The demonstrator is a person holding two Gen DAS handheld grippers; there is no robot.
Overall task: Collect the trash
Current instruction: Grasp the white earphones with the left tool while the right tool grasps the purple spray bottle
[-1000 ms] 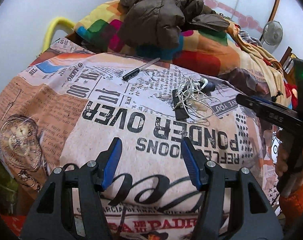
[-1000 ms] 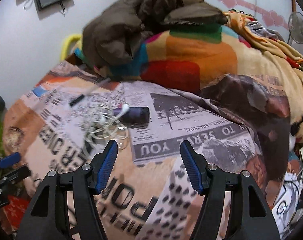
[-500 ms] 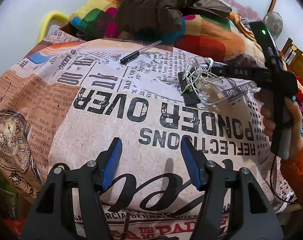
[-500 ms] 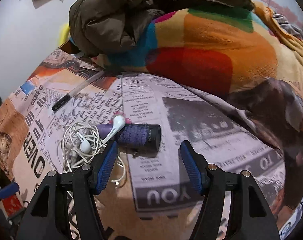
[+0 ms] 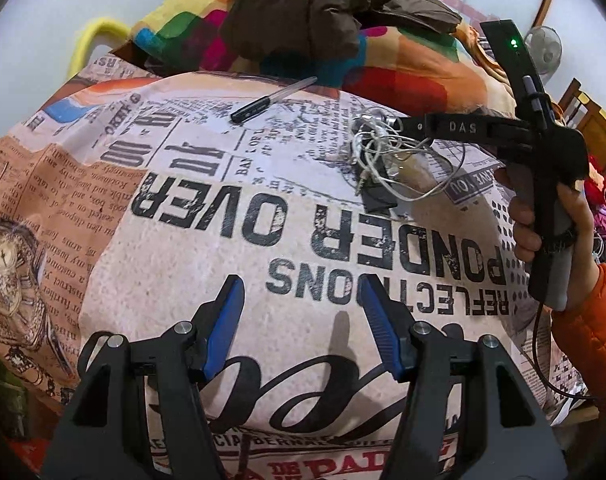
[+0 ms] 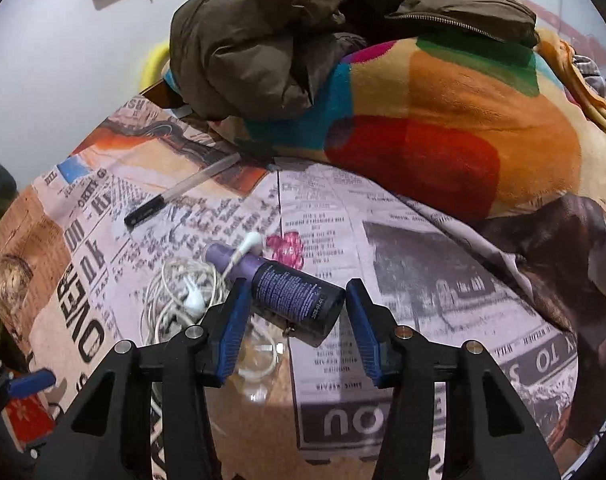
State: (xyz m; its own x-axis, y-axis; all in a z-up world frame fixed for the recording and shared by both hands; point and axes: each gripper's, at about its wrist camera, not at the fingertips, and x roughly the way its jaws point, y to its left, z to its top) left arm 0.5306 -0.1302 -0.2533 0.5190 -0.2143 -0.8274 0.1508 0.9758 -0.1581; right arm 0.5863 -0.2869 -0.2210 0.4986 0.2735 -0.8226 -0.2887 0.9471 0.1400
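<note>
A dark purple bottle (image 6: 291, 292) lies on its side on the newspaper-print bedsheet (image 5: 183, 280). An earbud of the tangled white earphones (image 6: 183, 296) rests across its neck. My right gripper (image 6: 297, 282) straddles the bottle's thick end and its jaws are closing; a thin gap shows at the right pad. In the left wrist view the right gripper (image 5: 407, 124) reaches into the earphone tangle (image 5: 377, 148), held by a hand in an orange sleeve (image 5: 543, 220). My left gripper (image 5: 303, 292) hangs open over bare sheet with nothing between its fingers.
A pen (image 6: 179, 192) with a black cap lies on the sheet beyond the earphones. A brown jacket (image 6: 263, 48) sits on a multicoloured blanket (image 6: 443, 120) at the back. A flat black item (image 5: 379, 196) lies under the cables. A fan (image 5: 543, 48) stands far right.
The right gripper moved in over the sheet to the bottle, and its jaws have narrowed around it. The left gripper dropped slightly and stayed open.
</note>
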